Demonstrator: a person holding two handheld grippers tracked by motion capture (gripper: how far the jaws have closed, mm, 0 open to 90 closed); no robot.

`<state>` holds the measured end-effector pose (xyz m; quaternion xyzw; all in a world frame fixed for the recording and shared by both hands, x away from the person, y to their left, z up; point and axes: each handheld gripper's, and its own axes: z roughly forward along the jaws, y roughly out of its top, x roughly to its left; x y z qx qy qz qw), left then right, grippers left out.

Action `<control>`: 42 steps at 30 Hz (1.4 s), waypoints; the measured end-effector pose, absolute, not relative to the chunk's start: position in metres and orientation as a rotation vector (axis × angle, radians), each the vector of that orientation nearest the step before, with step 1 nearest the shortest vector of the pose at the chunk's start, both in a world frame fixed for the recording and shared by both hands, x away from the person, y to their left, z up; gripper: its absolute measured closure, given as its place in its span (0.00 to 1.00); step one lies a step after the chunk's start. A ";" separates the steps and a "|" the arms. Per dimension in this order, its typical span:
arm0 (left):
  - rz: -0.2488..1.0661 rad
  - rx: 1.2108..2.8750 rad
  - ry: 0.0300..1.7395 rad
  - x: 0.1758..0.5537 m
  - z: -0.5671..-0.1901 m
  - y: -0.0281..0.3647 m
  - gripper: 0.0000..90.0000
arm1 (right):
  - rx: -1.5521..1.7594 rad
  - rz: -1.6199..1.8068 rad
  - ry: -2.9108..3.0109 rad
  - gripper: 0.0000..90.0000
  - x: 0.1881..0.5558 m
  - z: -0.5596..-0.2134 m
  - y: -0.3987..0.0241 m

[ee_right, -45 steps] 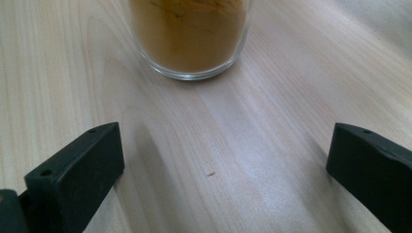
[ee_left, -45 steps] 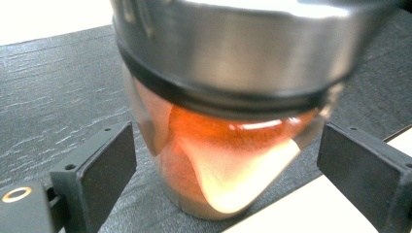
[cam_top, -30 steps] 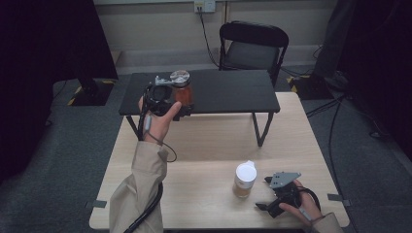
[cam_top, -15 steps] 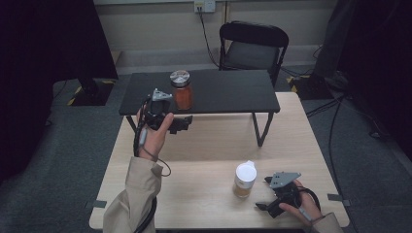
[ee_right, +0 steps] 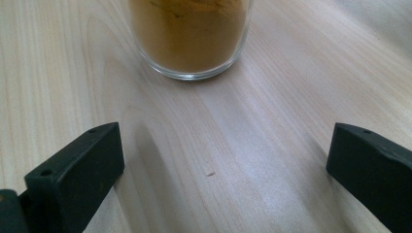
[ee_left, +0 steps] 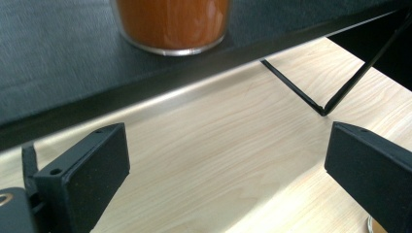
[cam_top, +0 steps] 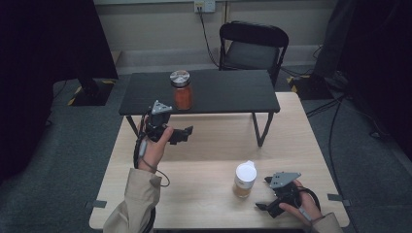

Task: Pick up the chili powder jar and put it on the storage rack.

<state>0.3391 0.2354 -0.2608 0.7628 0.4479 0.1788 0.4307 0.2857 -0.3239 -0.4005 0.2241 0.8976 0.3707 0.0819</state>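
High view: a light wooden tabletop (cam_top: 214,160) carries a small black table (cam_top: 228,92) along its 12 o'clock side, with a black folding chair (cam_top: 252,48) on the floor beyond that. On the black table's front edge, toward 11 o'clock, stands a glass jar of orange-red powder (cam_top: 182,91) with a metal lid. A second jar, filled with tan powder (cam_top: 244,179) and capped in white, stands on the wood toward 5 o'clock.

The left gripper (cam_top: 187,133), held in a hand in a beige sleeve, hovers over the wood just in front of the black table, at about 6 o'clock from the orange-red jar and apart from it; left gripper view shows its jaws spread wide with nothing between them.

The right gripper (cam_top: 265,206) rests low near the 5 o'clock corner, just beside the tan jar without touching; its jaws are also spread wide and empty, the jar's base ahead of them.
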 end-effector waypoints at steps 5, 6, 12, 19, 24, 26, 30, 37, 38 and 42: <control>0.424 1.899 1.127 0.337 -0.274 0.236 0.02 | 0.670 1.107 2.682 0.00 0.286 -0.400 -0.324; 0.420 1.901 1.129 0.337 -0.277 0.237 0.02 | 0.670 1.107 2.682 0.00 0.286 -0.400 -0.324; 0.391 1.895 1.138 0.336 -0.292 0.238 0.02 | 0.670 1.107 2.682 0.00 0.286 -0.400 -0.324; 0.371 1.895 1.149 0.333 -0.306 0.240 0.02 | 0.670 1.107 2.682 0.00 0.286 -0.400 -0.324; 0.363 1.897 1.153 0.331 -0.313 0.242 0.02 | 0.670 1.107 2.682 0.00 0.286 -0.400 -0.324; 0.357 1.899 1.159 0.329 -0.319 0.243 0.02 | 0.671 1.107 2.682 0.00 0.286 -0.400 -0.324; 0.351 1.905 1.169 0.327 -0.326 0.245 0.02 | 0.670 1.107 2.682 0.00 0.286 -0.400 -0.324; 0.331 1.911 1.190 0.323 -0.341 0.247 0.02 | 0.670 1.107 2.682 0.00 0.286 -0.400 -0.324; 0.329 1.911 1.193 0.322 -0.343 0.248 0.02 | 0.670 1.107 2.682 0.00 0.286 -0.400 -0.324; 0.323 1.916 1.201 0.320 -0.351 0.248 0.02 | 0.670 1.107 2.682 0.00 0.286 -0.400 -0.324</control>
